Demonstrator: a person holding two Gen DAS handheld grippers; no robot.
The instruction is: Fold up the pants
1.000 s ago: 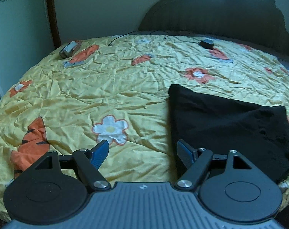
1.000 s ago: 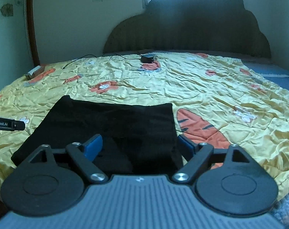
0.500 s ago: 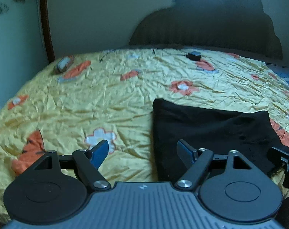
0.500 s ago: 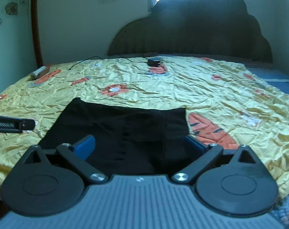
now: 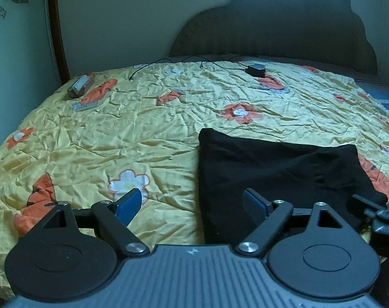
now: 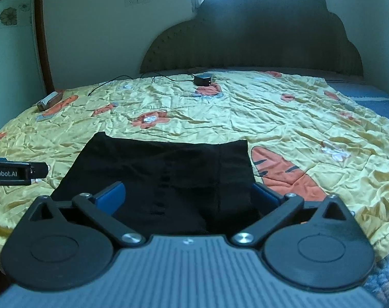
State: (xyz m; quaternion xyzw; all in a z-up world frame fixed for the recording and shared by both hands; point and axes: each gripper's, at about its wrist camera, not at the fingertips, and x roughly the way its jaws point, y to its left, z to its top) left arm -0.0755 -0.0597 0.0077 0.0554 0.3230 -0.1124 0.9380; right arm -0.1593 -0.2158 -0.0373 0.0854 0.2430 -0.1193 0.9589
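Note:
The black pants (image 6: 168, 169) lie folded into a flat rectangle on the yellow quilt near the bed's front edge; they also show in the left wrist view (image 5: 276, 174). My left gripper (image 5: 192, 205) is open and empty, held above the quilt at the pants' left edge. My right gripper (image 6: 188, 197) is open and empty, above the near edge of the pants. The left gripper's tip (image 6: 17, 173) shows at the left of the right wrist view. Part of the right gripper (image 5: 382, 215) shows at the right edge of the left wrist view.
The yellow quilt (image 5: 143, 128) with orange and white prints covers the bed. A black charger with a cable (image 5: 256, 69) lies near the dark headboard (image 5: 271, 33). A small boxy object (image 5: 79, 88) lies at the far left edge. Blue sheet (image 6: 361, 92) shows at right.
Both grippers have pulled back and risen a little from the pants; the view now takes in more of the headboard and wall. Both stay open. The pants have not moved.

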